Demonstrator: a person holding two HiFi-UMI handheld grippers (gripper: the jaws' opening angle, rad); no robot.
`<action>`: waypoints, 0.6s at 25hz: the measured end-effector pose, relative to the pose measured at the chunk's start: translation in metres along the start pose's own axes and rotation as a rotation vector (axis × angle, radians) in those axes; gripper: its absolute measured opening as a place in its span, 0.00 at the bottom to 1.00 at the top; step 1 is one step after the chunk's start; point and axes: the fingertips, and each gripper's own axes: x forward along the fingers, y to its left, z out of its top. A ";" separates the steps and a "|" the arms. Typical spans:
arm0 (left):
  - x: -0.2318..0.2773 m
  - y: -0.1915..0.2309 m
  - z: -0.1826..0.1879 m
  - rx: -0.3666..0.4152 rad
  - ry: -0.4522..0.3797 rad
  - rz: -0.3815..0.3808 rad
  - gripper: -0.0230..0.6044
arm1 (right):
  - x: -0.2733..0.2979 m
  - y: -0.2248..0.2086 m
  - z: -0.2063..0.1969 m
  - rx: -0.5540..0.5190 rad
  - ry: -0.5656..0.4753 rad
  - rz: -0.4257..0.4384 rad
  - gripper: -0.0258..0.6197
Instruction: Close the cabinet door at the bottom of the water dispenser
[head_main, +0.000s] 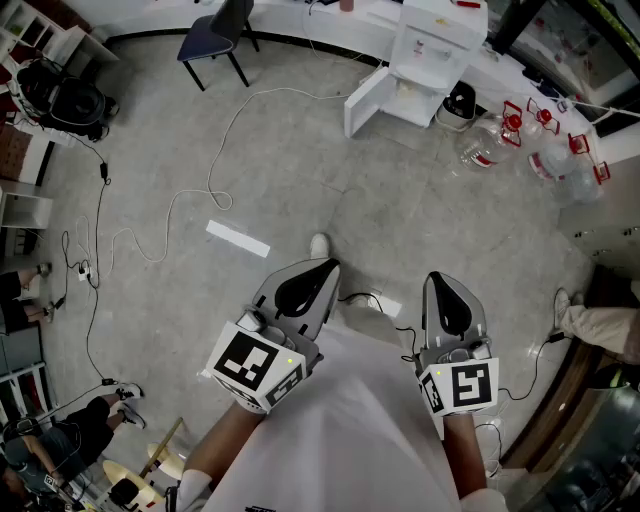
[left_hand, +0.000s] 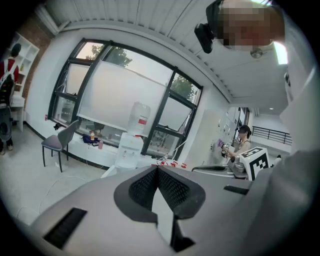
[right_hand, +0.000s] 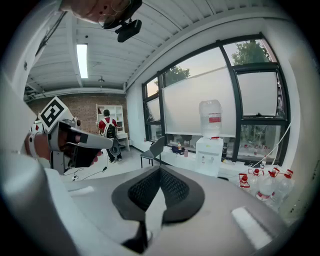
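Both grippers are up in front of the person, well back from the job. The left gripper (head_main: 318, 266) has its fingers (left_hand: 142, 187) pressed together with nothing between them. Same story on the right gripper (head_main: 440, 283): fingers closed, nothing held.

Across the grey floor (head_main: 300, 170), the white water dispenser (head_main: 438, 40) stands against the long low surface (head_main: 320, 18) under the windows, a big bottle (right_hand: 211, 118) upside down on top. Its cabinet door (head_main: 366, 100) at the bottom hangs wide open, swung out to the left in the head view, with the pale inside of the cabinet showing beside it. Neither gripper is anywhere near it.

Just right of the dispenser, a cluster of clear water jugs (head_main: 540, 150) with red caps sits on the floor. A dark chair (head_main: 215, 35) stands off to the left. A white cable (head_main: 235, 120) loops over the floor, and a white strip (head_main: 238, 238) lies near the person's shoe (head_main: 320, 245).
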 end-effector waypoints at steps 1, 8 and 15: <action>-0.005 -0.007 -0.001 0.007 -0.001 0.001 0.05 | -0.006 0.005 0.003 -0.001 -0.009 0.003 0.05; -0.023 -0.038 -0.005 0.050 0.008 -0.025 0.05 | -0.036 0.018 0.021 -0.002 -0.064 -0.008 0.05; -0.028 -0.026 -0.002 0.047 -0.012 -0.034 0.05 | -0.035 0.022 0.025 0.029 -0.096 -0.057 0.05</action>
